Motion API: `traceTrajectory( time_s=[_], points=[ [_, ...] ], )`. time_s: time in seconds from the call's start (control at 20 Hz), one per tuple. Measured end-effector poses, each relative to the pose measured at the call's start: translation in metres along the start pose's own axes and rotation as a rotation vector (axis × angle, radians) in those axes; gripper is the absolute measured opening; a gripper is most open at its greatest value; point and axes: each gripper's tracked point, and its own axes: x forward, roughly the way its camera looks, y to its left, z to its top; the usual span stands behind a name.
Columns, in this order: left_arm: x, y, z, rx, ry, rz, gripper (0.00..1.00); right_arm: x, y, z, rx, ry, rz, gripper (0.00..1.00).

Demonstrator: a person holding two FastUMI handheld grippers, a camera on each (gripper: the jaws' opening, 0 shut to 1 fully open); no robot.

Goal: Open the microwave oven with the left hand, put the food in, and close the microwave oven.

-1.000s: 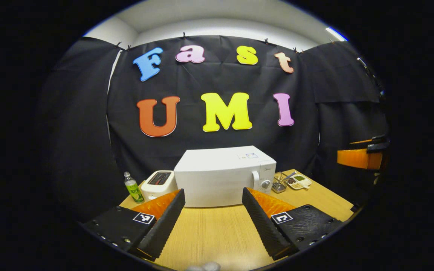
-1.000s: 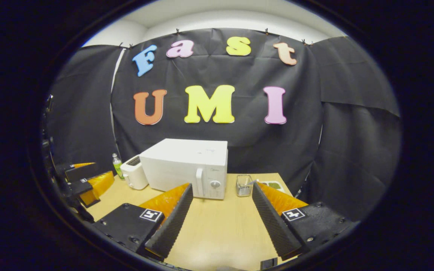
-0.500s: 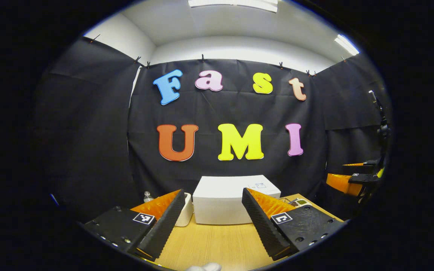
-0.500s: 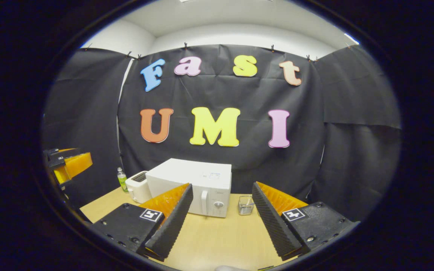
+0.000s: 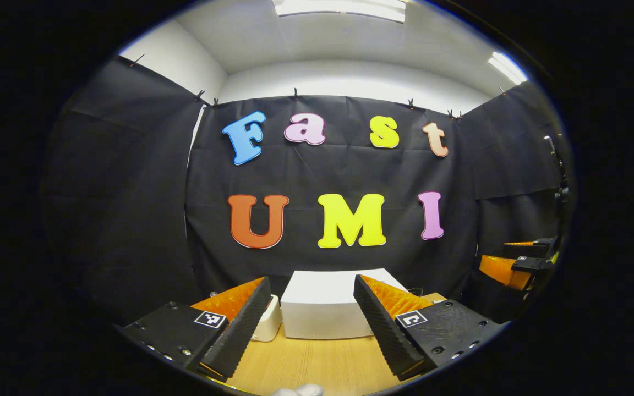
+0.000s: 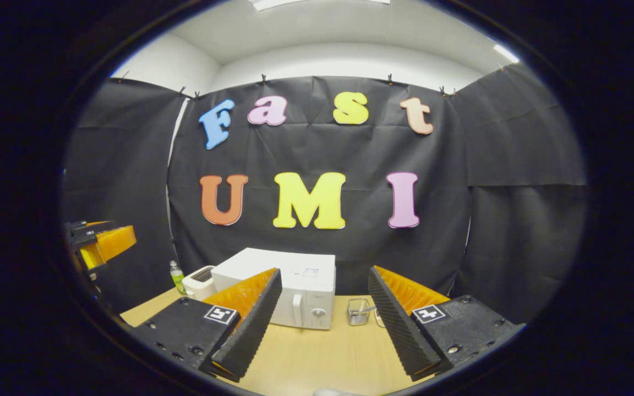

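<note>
Both grippers hang above the near part of the wooden table (image 6: 306,357), well short of everything on it: the left gripper (image 5: 311,324) has its jaws spread wide with nothing between them, and the right gripper (image 6: 322,324) is just as wide and bare. The white microwave oven (image 6: 289,286) sits at the back of the table against the black cloth, door closed, handle and knob on its right side. A white toaster (image 6: 198,280) stands just beside it with a small green bottle (image 6: 176,276) beyond, and a little wire basket (image 6: 358,311) is near the oven's right.
</note>
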Motion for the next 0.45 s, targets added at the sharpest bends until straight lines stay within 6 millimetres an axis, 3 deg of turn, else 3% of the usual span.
traceTrajectory(
  time_s=[0.05,0.25,0.3,0.35,0.45],
  points=[
    [0.0009,-0.0008,0.0003,0.003,0.001,-0.002,0.96,0.0023,-0.0022,-0.0003,0.006,0.002,-0.002,1.0],
    [0.0062,-0.0039,0.0002,0.008,0.0,-0.008,0.96,0.006,-0.0054,0.0009,0.025,0.009,-0.011,1.0],
    [0.0068,-0.004,-0.0012,0.008,0.002,-0.008,0.96,0.0066,-0.0071,0.0008,0.023,0.007,-0.014,0.92],
    [0.008,-0.0035,-0.001,0.009,0.002,-0.007,0.96,0.0068,-0.0068,0.0012,0.021,0.006,-0.016,1.0],
    [0.0094,-0.0017,-0.0044,0.01,0.012,0.0,0.96,0.007,-0.0045,0.002,0.025,0.002,-0.013,1.0]
  ],
)
